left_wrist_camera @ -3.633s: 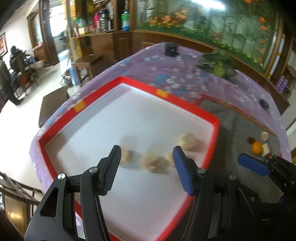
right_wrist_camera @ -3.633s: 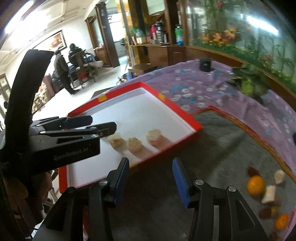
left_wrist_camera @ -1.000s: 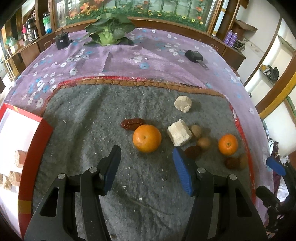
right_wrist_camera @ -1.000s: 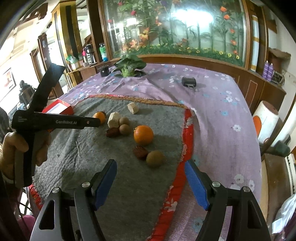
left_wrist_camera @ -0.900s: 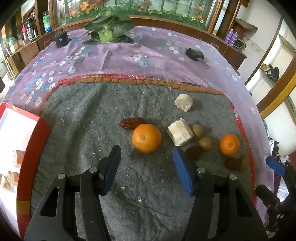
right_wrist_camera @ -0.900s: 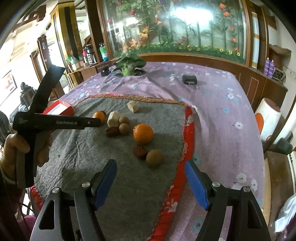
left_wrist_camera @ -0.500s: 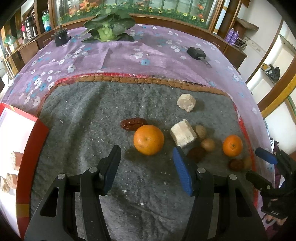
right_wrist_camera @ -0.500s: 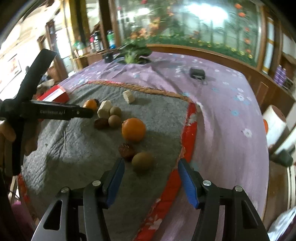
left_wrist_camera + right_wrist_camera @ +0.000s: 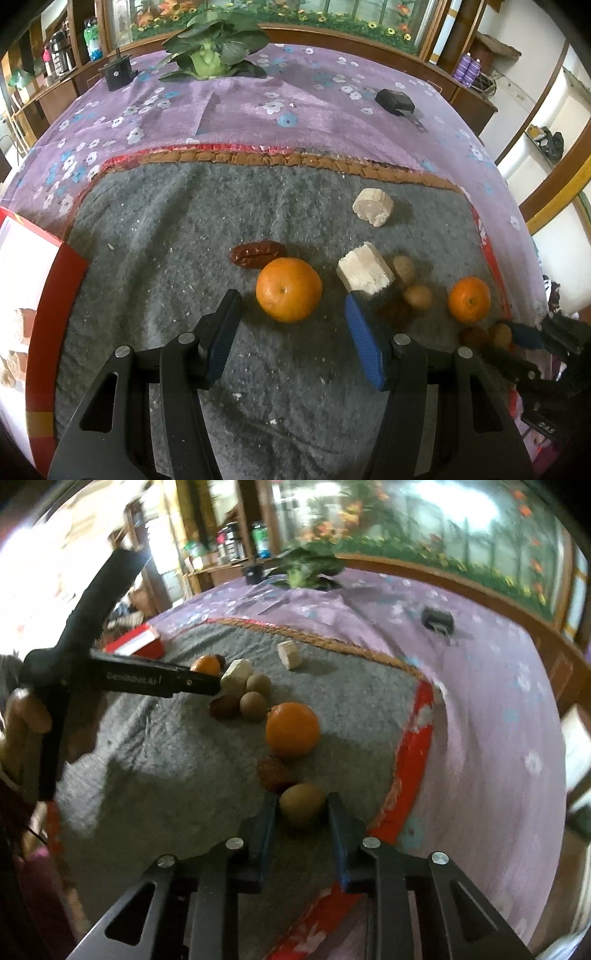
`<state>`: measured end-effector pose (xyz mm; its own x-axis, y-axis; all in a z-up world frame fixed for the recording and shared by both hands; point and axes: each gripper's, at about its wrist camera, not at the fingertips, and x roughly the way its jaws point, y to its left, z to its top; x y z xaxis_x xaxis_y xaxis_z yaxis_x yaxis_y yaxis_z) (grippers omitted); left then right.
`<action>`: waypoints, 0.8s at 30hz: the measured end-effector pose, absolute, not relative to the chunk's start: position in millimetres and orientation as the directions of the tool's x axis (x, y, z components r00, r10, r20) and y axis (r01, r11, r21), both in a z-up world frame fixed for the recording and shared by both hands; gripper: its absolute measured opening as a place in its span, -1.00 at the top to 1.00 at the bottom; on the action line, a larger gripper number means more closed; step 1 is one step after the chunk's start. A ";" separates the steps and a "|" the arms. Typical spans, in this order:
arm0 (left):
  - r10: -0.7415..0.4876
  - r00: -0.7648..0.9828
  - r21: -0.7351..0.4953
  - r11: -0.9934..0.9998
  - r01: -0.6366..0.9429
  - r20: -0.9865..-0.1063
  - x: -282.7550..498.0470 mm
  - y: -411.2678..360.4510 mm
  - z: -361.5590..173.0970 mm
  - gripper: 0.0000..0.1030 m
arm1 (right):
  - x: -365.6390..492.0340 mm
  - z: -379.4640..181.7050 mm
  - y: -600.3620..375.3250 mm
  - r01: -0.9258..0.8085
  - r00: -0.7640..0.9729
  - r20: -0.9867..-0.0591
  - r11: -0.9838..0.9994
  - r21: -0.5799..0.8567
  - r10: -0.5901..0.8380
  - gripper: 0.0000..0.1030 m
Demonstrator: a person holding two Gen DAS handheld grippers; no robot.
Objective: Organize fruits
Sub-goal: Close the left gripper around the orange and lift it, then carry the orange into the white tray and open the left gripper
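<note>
1. My left tongs (image 9: 291,325) hang released over the grey mat (image 9: 166,236), jaws wide, a big orange (image 9: 289,289) just ahead between them.
2. A pale chunk (image 9: 364,274) sits beside the blue finger (image 9: 364,347).
3. My right tongs (image 9: 300,814) are closed around a brown fruit (image 9: 302,804) near the mat's red edge (image 9: 410,746).
</note>
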<state>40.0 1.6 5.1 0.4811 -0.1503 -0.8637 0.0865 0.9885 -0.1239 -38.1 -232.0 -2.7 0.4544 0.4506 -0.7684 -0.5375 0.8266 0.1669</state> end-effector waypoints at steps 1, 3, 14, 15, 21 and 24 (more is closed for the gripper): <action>-0.149 0.481 -0.124 0.989 0.083 -0.864 41.1 1.6 4.7 -0.13 | -41.3 -1.6 -235.8 -0.517 0.466 -0.758 0.836 0.186 0.457 0.51; -0.142 0.483 -0.119 0.990 0.079 -0.864 43.3 1.2 4.9 -0.13 | -45.7 -0.8 -239.5 -0.491 0.474 -0.745 0.844 0.218 0.469 0.51; -0.159 0.504 -0.137 0.987 0.079 -0.849 42.5 16.8 4.6 0.40 | -65.7 12.2 -228.0 -0.476 0.496 -0.709 0.840 0.261 0.501 0.51; -0.154 0.505 -0.134 0.988 0.076 -0.849 39.6 19.3 5.8 0.40 | -67.1 13.5 -224.9 -0.479 0.495 -0.708 0.838 0.262 0.504 0.51; -0.125 0.549 -0.098 0.992 0.078 -0.826 11.9 31.0 22.7 0.40 | -73.3 17.2 -200.5 -0.491 0.487 -0.705 0.829 0.267 0.515 0.51; -0.112 0.563 -0.080 0.993 0.081 -0.819 -0.6 36.7 28.6 0.39 | -74.7 18.7 -185.0 -0.495 0.484 -0.704 0.826 0.269 0.520 0.51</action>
<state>-0.6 36.7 28.6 0.5626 -0.1120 -0.8191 0.0812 0.9935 -0.0800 -74.7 -185.0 18.7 0.4842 0.5198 -0.7039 -0.4951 0.8260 0.2694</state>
